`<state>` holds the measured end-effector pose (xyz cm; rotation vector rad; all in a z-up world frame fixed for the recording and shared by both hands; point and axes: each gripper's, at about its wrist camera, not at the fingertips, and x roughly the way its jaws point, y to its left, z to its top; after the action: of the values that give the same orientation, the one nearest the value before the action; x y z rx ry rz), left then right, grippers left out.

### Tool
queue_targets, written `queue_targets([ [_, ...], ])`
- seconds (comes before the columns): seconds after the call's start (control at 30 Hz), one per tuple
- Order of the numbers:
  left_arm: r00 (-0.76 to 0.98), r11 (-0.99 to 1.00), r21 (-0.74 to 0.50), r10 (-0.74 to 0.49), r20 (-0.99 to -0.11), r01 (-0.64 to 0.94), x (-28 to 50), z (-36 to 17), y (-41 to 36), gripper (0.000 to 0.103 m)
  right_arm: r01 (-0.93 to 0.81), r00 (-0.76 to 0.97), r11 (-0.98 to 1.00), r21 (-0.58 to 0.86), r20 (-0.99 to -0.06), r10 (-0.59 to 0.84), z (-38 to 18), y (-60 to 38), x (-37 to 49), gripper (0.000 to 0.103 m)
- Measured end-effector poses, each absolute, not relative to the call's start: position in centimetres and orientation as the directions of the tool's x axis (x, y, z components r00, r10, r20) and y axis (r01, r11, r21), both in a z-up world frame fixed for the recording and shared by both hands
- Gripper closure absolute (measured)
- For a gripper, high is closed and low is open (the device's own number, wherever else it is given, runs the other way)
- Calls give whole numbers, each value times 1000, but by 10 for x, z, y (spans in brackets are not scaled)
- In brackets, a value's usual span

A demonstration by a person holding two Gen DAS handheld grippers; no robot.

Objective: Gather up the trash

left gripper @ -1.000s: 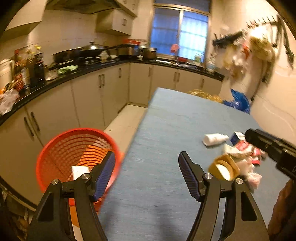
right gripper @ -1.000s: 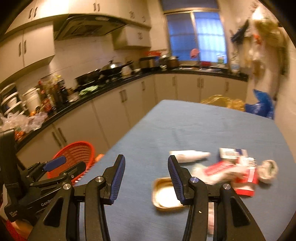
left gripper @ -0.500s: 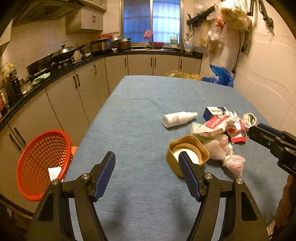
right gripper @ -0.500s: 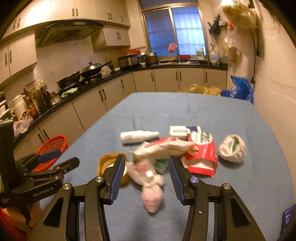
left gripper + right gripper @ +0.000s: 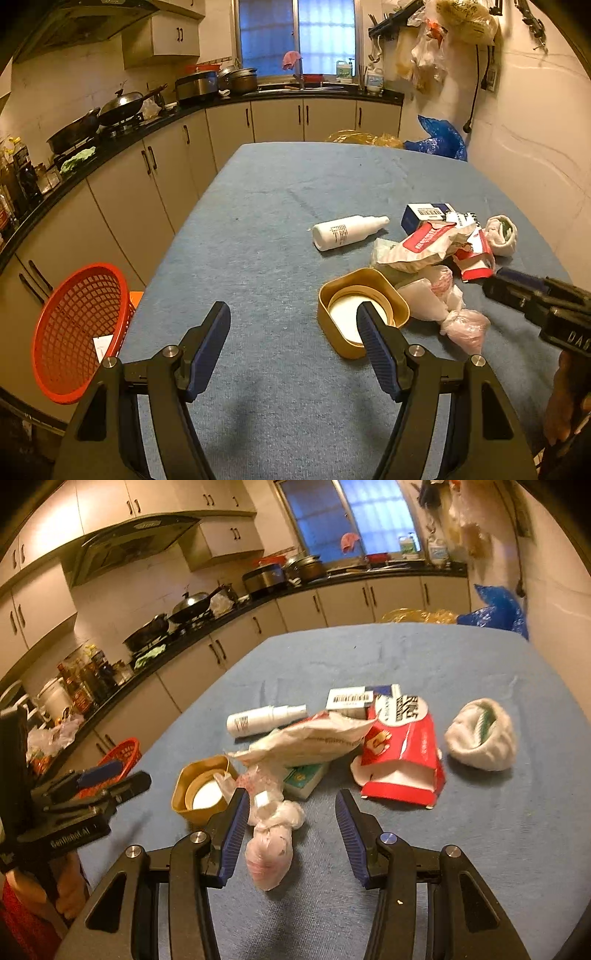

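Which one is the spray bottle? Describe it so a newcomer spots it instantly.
Start at the blue table and find the trash pile on its right side. On the pile's left edge, past the gold tin, lies the white spray bottle, the only smooth cylinder among crumpled wrappers.

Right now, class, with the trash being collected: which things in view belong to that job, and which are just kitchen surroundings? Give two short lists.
Belongs to the job:
white bottle
gold tin
knotted plastic bag
red and white packet
barcoded box
crumpled white wad
red basket

Just surroundings:
wok
pots
blue bag
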<state>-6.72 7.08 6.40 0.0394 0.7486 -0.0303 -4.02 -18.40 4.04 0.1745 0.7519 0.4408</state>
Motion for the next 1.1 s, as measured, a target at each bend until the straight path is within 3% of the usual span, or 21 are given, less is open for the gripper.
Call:
queue_targets([
  [0.5,706,998,38,-10,-708,52,-47,49,57,33,-401,582,895,197,-699,415,17,-148,-33,51],
  [0.53,705,998,37,-10,-709,51,-46,48,56,33,-408,575,894,186,-709,409,14,-144,-33,53],
  [0.57,703,998,36,-9,-711,49,-45,47,56,33,-415,567,892,182,-714,410,13,-143,-32,66],
  [0.87,662,998,22,-23,-749,59,-31,37,51,34,-338,667,912,232,-624,406,28,-169,-36,72],
  [0.93,655,998,30,-15,-756,57,-28,34,50,41,-336,678,912,237,-611,409,31,-171,-38,72],
  [1.07,620,997,39,-7,-784,60,-21,24,46,69,-350,690,907,235,-590,419,36,-172,-42,72],
  [1.1,614,997,40,-6,-789,61,-19,21,45,72,-351,695,907,231,-586,418,38,-171,-43,72],
])
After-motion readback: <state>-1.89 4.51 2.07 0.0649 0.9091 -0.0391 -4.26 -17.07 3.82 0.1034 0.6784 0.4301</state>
